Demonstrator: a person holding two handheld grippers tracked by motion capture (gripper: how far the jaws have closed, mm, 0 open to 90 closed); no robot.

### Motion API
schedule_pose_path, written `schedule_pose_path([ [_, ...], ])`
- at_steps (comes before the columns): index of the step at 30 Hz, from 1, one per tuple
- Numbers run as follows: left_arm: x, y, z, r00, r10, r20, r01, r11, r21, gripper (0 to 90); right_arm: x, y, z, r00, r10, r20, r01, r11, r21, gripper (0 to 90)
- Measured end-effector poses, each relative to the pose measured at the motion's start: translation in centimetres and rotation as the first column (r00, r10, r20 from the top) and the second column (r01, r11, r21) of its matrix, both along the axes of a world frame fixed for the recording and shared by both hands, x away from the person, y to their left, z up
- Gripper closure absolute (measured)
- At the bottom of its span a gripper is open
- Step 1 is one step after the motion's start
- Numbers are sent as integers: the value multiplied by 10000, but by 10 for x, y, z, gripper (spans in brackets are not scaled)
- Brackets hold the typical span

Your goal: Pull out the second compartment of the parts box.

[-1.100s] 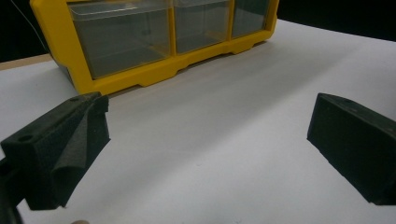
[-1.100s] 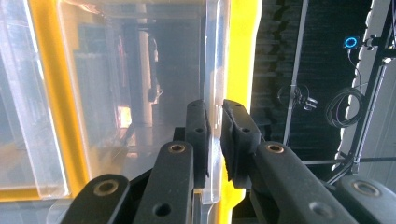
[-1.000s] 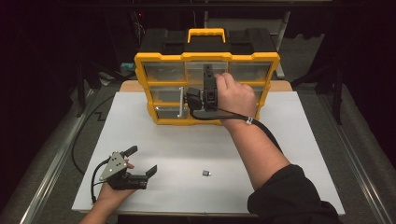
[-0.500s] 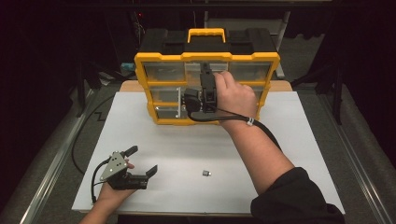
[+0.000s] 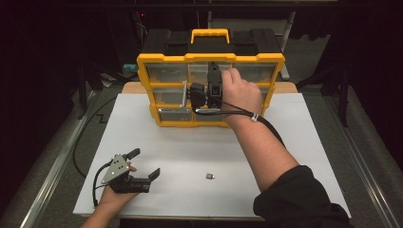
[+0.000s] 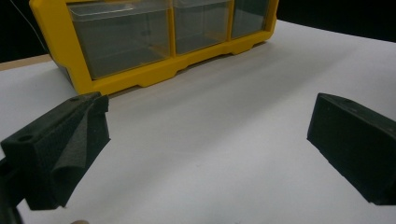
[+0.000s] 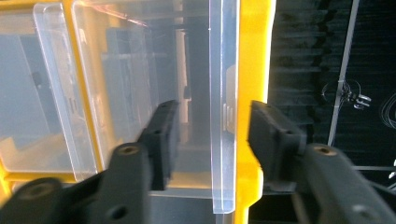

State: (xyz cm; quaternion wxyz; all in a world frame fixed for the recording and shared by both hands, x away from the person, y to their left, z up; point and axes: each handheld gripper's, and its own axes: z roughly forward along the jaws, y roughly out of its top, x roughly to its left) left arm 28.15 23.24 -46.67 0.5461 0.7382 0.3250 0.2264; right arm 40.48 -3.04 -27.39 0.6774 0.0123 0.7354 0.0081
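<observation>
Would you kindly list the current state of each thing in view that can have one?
Yellow organizer: upright on the table.
Top drawer: front between the right claw's jaws, untouched.
Right claw: open.
Left claw: open, empty, resting on the white table.
Small dark part: lying loose.

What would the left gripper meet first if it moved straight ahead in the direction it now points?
Probably the yellow organizer. The left gripper has open jaws over bare white table, and its own view looks toward the organizer's bottom row of clear drawers. Nothing lies between, though depth is hard to judge.
</observation>
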Motion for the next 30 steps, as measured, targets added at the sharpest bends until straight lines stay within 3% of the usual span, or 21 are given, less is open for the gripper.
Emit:
schedule_pose_path([
  [11, 0, 0, 0, 10000, 10, 14, -10, 10000, -29, 1, -1, -1, 2, 9997, -59, 233, 61, 10000, -70, 770],
  [19, 1, 0, 0, 10000, 2, 7, -2, 10000, -43, 1, -7, -1, -1, 9991, -20, 416, 28, 9998, -188, 778],
  [30, 1, -1, 0, 10000, -29, -6, 29, 10000, -54, 1, -33, -5, -4, 9977, 208, 644, -194, 9996, -221, 783],
])
